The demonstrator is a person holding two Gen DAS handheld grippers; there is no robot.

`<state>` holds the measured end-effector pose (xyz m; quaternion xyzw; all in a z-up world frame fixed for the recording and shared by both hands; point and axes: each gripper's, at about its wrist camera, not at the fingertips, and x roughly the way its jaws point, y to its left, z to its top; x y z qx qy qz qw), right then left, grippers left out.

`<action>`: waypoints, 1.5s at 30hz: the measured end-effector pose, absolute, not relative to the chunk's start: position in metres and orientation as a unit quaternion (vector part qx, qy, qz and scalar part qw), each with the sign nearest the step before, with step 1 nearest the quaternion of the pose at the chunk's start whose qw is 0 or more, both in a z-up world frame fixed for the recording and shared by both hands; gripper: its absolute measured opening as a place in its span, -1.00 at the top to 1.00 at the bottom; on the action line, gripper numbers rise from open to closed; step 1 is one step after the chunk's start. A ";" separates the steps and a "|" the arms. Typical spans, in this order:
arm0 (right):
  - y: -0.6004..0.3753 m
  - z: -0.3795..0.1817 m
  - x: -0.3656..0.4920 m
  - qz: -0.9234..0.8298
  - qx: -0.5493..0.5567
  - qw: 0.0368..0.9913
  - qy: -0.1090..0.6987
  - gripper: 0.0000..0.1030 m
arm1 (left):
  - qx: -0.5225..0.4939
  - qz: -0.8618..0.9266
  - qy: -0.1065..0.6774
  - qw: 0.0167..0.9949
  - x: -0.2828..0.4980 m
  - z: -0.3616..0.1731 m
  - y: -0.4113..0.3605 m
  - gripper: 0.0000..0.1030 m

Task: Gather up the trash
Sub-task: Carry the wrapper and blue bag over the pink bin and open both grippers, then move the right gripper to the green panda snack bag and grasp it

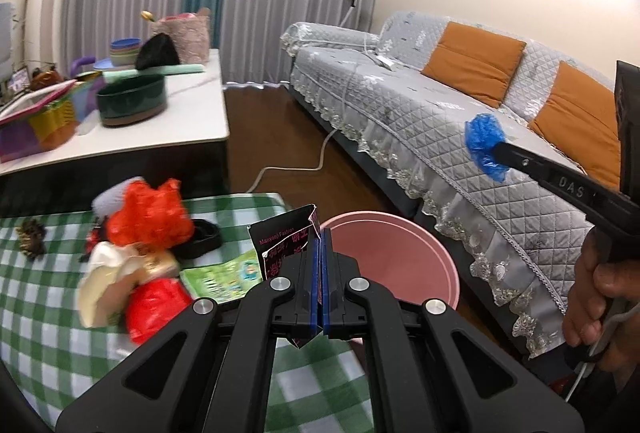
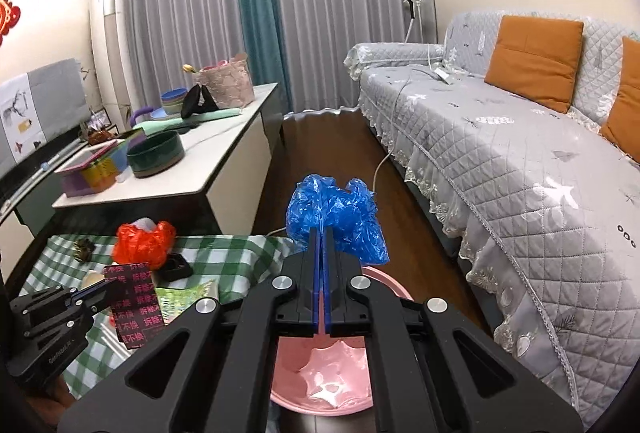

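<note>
My left gripper is shut on a black packet with pink print, held at the table edge beside the pink bin. It also shows in the right wrist view, with the packet hanging from it. My right gripper is shut on a crumpled blue plastic bag, held above the pink bin. The blue bag also shows in the left wrist view. Red plastic bags, a cream wrapper and a green leaflet lie on the green checked tablecloth.
A black tray and a brown pine cone lie on the tablecloth. A white sideboard holds a dark green bowl and boxes. A grey sofa with orange cushions stands on the right; a white cable lies on the wooden floor.
</note>
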<state>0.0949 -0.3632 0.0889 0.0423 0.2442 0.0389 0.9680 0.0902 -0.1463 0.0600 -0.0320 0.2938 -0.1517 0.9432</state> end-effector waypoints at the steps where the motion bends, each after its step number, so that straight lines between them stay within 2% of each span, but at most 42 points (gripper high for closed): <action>1: -0.365 0.085 0.099 0.039 0.047 0.967 0.249 0.97 | -0.031 -0.155 0.295 0.942 0.094 0.058 -0.150 0.98; 13: -0.385 0.059 0.122 0.026 0.061 0.957 0.282 0.97 | -0.016 -0.193 0.307 0.932 0.130 0.039 -0.188 0.98; 33: -0.387 0.050 0.135 0.025 0.063 0.954 0.293 0.97 | -0.008 -0.217 0.336 0.916 0.159 0.014 -0.210 0.98; 35: -0.387 0.049 0.135 0.022 0.061 0.953 0.294 0.89 | -0.010 -0.219 0.341 0.914 0.162 0.012 -0.211 0.98; 36: -0.387 0.049 0.135 0.018 0.060 0.954 0.294 0.87 | -0.012 -0.219 0.346 0.912 0.164 0.011 -0.211 0.91; 37: -0.387 0.048 0.136 0.013 0.059 0.953 0.296 0.75 | -0.014 -0.218 0.349 0.911 0.165 0.010 -0.210 0.81; 38: -0.388 0.047 0.136 0.013 0.061 0.952 0.298 0.56 | -0.016 -0.215 0.351 0.911 0.166 0.010 -0.209 0.57; 39: -0.389 0.046 0.137 0.014 0.064 0.952 0.299 0.44 | -0.017 -0.211 0.347 0.914 0.165 0.010 -0.207 0.48; 40: -0.389 0.046 0.137 0.012 0.065 0.952 0.299 0.20 | -0.018 -0.208 0.345 0.915 0.164 0.011 -0.206 0.48; 41: -0.389 0.046 0.136 0.009 0.064 0.952 0.298 0.12 | -0.019 -0.207 0.345 0.915 0.163 0.012 -0.205 0.48; 45: -0.389 0.047 0.137 0.007 0.065 0.952 0.298 0.11 | -0.025 -0.202 0.342 0.917 0.158 0.017 -0.196 0.48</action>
